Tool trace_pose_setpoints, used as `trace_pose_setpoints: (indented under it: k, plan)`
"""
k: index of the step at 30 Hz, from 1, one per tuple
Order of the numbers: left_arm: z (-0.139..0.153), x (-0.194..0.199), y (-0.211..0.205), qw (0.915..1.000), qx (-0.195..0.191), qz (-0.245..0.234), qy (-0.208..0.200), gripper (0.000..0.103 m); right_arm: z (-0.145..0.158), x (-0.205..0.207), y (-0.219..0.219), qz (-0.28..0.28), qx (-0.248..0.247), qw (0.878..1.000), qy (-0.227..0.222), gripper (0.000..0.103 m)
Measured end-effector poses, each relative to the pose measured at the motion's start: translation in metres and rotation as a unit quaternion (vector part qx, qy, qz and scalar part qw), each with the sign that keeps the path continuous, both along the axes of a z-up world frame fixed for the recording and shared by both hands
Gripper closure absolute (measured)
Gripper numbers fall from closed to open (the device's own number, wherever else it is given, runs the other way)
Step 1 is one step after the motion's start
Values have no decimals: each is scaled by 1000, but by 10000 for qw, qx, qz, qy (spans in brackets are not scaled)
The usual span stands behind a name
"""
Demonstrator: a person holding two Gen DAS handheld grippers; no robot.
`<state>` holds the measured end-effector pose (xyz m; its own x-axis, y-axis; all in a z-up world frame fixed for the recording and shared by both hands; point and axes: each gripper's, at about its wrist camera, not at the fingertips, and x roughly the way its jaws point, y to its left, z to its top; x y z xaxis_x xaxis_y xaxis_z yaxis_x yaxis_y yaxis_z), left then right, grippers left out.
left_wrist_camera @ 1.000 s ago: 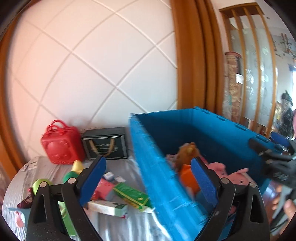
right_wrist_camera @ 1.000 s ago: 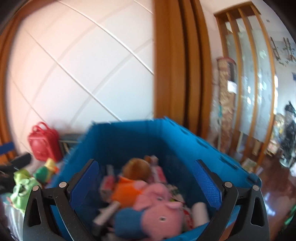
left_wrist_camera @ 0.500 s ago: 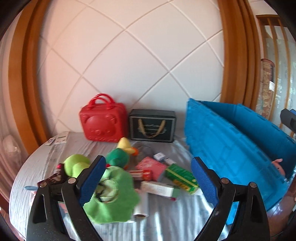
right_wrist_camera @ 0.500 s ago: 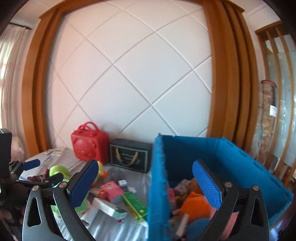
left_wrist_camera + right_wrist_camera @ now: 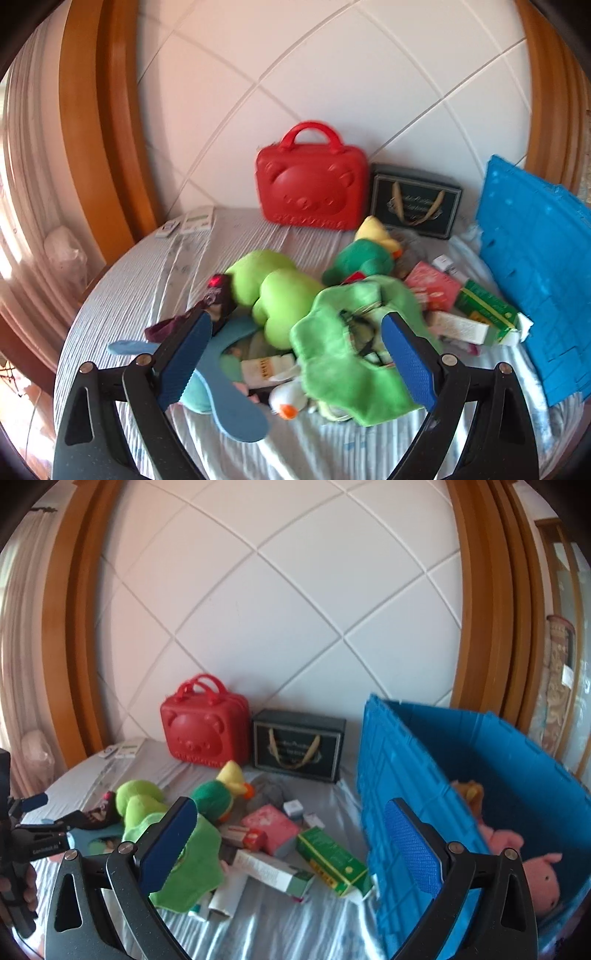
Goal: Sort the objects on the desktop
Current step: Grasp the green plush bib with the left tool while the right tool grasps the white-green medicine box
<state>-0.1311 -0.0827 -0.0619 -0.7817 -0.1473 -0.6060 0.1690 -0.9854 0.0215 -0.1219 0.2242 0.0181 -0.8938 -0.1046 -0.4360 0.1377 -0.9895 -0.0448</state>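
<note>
- The left gripper [image 5: 295, 358], jaws wide apart and holding nothing, hovers low in the frame over the green plush [image 5: 347, 354] at the centre of the pile.
- To pick well, I would centre the pads on one thick fold and avoid the blue paddle [image 5: 225, 398] lower left.
- The right gripper [image 5: 291, 842], likewise spread and empty, points level from the lower frame, straddling the boxes [image 5: 332, 860] and the wall of the blue bin [image 5: 388, 775] at right.

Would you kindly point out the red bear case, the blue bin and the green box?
red bear case [image 5: 201, 734], right wrist view, bear face.
blue bin [image 5: 388, 760], right wrist view, near wall.
green box [image 5: 334, 860], right wrist view, top face.
</note>
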Motion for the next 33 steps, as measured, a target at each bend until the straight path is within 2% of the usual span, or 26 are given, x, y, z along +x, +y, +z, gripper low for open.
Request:
trace_pose_setpoints:
  k: [6, 10, 25, 27, 28, 29, 30, 31, 32, 33]
  plan:
    - [-48, -25, -18, 9979, 175, 267, -568, 9, -45, -31, 0, -1, 269, 9973, -678, 0]
    - [-64, -41, -7, 9963, 251, 292, -771, 9, -74, -51, 7, 111, 465, 9928, -1098, 0]
    - [-121, -116, 37, 9847, 74, 176, -1731, 9, -172, -128, 25, 537, 454, 9726, -2214, 0]
    - [-126, -122, 37, 9847, 170, 154, -1726, 9, -181, -137, 27, 558, 445, 9701, -2319, 0]
    - [-127, -123, 35, 9849, 303, 133, -1702, 12, -186, -141, 27, 571, 444, 9688, -2371, 0]
    - [-128, -123, 33, 9847, 444, 110, -1680, 27, -191, -145, 26, 597, 448, 9675, -2416, 0]
    - [-127, -122, 30, 9841, 672, 44, -1641, 48, -194, -148, 25, 626, 457, 9668, -2436, 0]
    - [-127, -122, 29, 9836, 765, -15, -1632, 57, -198, -151, 24, 660, 476, 9658, -2463, 0]
    - [-126, -121, 30, 9834, 811, -99, -1621, 75, -201, -155, 22, 689, 493, 9645, -2502, 0]
    - [-123, -120, 32, 9847, 659, -108, -1609, 79, -206, -159, 20, 729, 506, 9630, -2545, 0]
